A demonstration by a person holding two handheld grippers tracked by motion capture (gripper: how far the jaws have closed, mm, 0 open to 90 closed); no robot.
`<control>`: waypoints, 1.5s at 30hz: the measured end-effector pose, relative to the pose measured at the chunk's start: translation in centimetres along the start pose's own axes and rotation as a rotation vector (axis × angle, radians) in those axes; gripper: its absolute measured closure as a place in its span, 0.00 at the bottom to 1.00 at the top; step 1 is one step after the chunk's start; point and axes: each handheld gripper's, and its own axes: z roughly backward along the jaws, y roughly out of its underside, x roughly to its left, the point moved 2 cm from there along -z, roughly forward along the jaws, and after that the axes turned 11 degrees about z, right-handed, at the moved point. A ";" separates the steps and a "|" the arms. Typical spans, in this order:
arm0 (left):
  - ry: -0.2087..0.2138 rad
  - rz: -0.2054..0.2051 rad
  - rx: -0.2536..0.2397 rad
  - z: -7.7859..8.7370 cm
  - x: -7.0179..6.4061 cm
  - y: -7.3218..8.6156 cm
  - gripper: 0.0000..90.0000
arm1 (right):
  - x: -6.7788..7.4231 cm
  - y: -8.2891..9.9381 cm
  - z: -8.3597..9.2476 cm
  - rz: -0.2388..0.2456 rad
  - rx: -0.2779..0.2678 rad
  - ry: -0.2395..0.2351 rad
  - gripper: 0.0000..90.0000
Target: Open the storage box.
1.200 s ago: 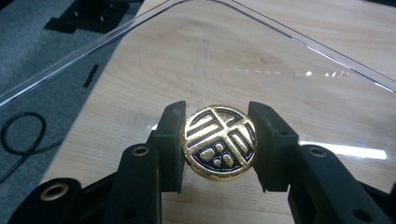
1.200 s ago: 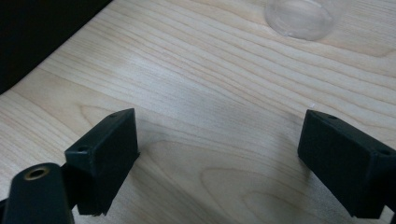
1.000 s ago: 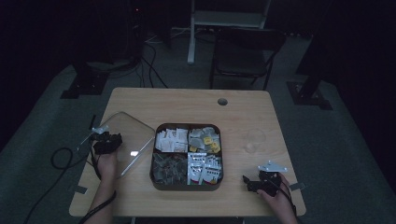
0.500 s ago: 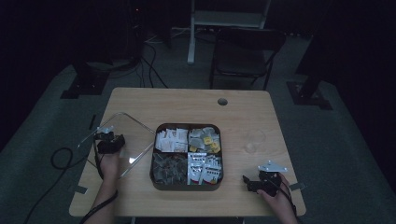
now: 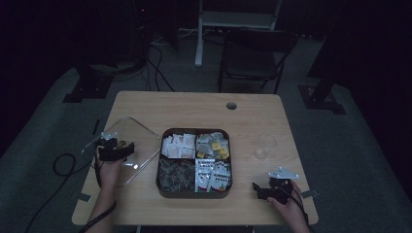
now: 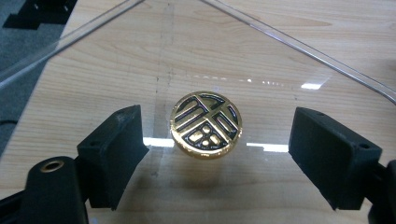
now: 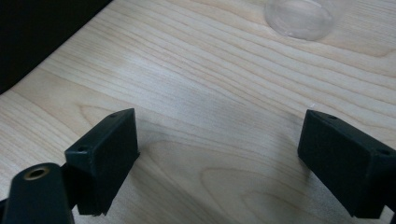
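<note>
Releasing the lid

Your left tongs (image 6: pixel 210 154) have just been opening; the knob (image 6: pixel 206 124) sits free between them, on the glass lid (image 5: pixel 138 141) lying flat on the desk (image 5: pixel 194 104) beside the tray (image 5: pixel 163 187). Right tongs (image 7: pixel 219 154) gape empty. Next, judge: withdraw upward.

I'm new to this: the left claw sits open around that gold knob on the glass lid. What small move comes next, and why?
Probably lift the left gripper straight up, off the clear lid. Its jaws have just been opening, the gold knob sits free between them, and the lid lies on the table.
</note>
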 end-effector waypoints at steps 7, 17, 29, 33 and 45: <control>0.038 -0.043 -0.008 1.3 -0.2 -0.2 0.07 | 0.0 0.0 0.0 0.001 -0.001 0.000 0.13; 0.119 -0.154 -0.022 3.5 -1.2 0.3 0.02 | 0.0 0.0 0.0 0.000 0.000 0.000 0.13; 0.306 -0.246 -0.056 5.3 -3.0 2.3 0.02 | 0.0 0.0 0.0 0.000 -0.001 0.000 0.13; 0.345 -0.290 -0.049 5.7 -3.5 3.1 0.02 | 0.0 0.0 0.0 0.000 0.000 0.000 0.13; 0.459 -0.383 -0.003 6.9 -4.1 6.0 0.02 | 0.1 -0.1 0.0 0.019 -0.005 -0.022 0.13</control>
